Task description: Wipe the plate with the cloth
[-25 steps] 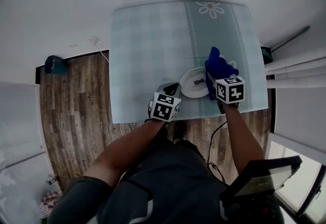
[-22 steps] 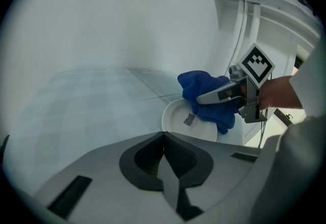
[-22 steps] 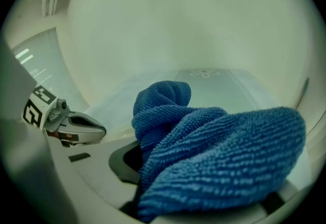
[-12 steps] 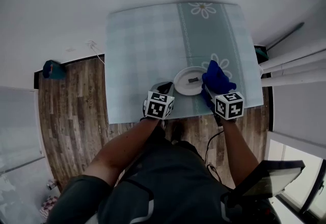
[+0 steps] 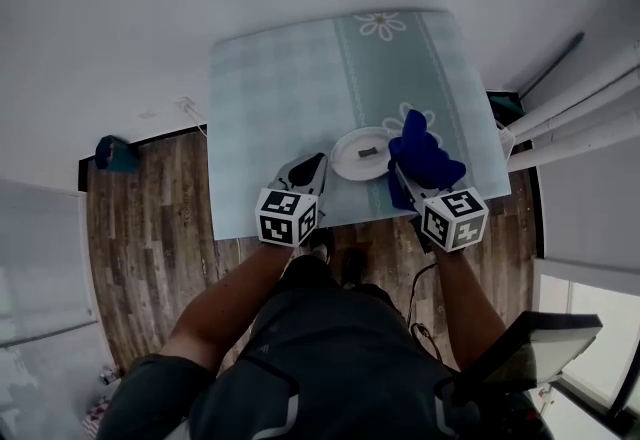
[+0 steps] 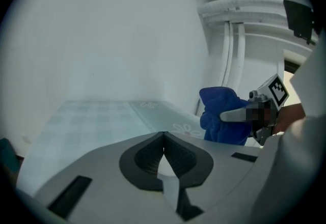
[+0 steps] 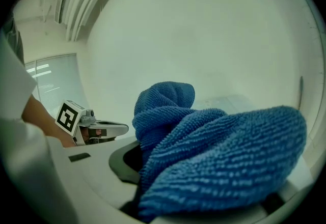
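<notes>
A white plate (image 5: 352,156) with a small dark smear (image 5: 366,150) sits near the front edge of the table (image 5: 270,88), which has a pale blue flowered cover. My right gripper (image 5: 403,178) is shut on a blue cloth (image 5: 424,156), bunched just right of the plate's rim. In the right gripper view the cloth (image 7: 214,151) fills the foreground and hides the jaws. My left gripper (image 5: 319,161) is just left of the plate, its jaws shut tip to tip (image 6: 163,135) with nothing seen between them. From there the cloth (image 6: 221,116) shows to the right.
White wall lies behind the table. Wooden floor (image 5: 150,218) runs to the left, with a teal object (image 5: 113,150) and a cable (image 5: 192,93) on it. White pipes (image 5: 570,123) stand at the right. A dark flat object (image 5: 520,348) is at the lower right.
The left gripper has drawn back a little from the plate's left edge toward the table's front. The cloth stays in the right gripper beside the plate's right rim.
</notes>
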The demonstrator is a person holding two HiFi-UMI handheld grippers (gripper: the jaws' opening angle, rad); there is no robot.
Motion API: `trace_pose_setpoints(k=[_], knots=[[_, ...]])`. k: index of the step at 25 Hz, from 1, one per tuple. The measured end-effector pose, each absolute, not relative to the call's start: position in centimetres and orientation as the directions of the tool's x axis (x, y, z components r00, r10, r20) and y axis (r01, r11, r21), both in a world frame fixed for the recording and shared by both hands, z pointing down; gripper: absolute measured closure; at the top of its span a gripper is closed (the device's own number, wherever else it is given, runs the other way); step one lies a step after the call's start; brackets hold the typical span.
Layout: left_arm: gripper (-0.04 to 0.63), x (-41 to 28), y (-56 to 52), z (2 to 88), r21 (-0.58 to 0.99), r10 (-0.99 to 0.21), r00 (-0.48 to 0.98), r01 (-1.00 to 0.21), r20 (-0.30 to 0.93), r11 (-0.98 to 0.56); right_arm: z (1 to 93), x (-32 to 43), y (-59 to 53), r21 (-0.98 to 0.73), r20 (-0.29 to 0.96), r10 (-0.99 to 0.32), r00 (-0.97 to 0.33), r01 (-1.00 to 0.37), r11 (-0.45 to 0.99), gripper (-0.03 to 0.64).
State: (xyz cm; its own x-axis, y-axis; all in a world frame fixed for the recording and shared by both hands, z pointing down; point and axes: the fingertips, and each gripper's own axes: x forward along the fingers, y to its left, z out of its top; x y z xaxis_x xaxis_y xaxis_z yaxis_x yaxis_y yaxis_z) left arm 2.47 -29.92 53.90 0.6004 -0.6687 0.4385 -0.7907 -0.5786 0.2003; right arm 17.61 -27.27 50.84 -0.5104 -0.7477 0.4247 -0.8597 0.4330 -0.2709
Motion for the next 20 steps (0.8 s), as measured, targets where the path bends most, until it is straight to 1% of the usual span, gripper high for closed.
trace_pose_setpoints(k=[4,7,15,20], knots=[[0.584,2.3,-28.0,48.7,0.182,-0.698,0.632,-0.771,0.337,-0.610,46.5,16.4,-25.5,-0.231,0.337,-0.753,-0.566,-0.825,0.516,0.511],[0.586,1.8,-26.6,45.1,0.179,-0.719,0.637,-0.770,0.279,-0.613,43.5,16.0,-23.9,-0.204,0.281,-0.760,-0.586,-0.810,0.549,0.511],[0.586,-0.7,-22.9,38.9,0.183,-0.713,0.671,-0.741,0.204,-0.645,38.0,13.4,-20.4,-0.160,0.195,-0.793,-0.577,-0.816,0.555,0.511],[0.586,-4.2,-21.0,35.6,0.161,-0.735,0.666,-0.745,0.126,-0.648,36.0,11.0,-18.7,-0.135,0.169,-0.835,-0.523,-0.852,0.506,0.511]])
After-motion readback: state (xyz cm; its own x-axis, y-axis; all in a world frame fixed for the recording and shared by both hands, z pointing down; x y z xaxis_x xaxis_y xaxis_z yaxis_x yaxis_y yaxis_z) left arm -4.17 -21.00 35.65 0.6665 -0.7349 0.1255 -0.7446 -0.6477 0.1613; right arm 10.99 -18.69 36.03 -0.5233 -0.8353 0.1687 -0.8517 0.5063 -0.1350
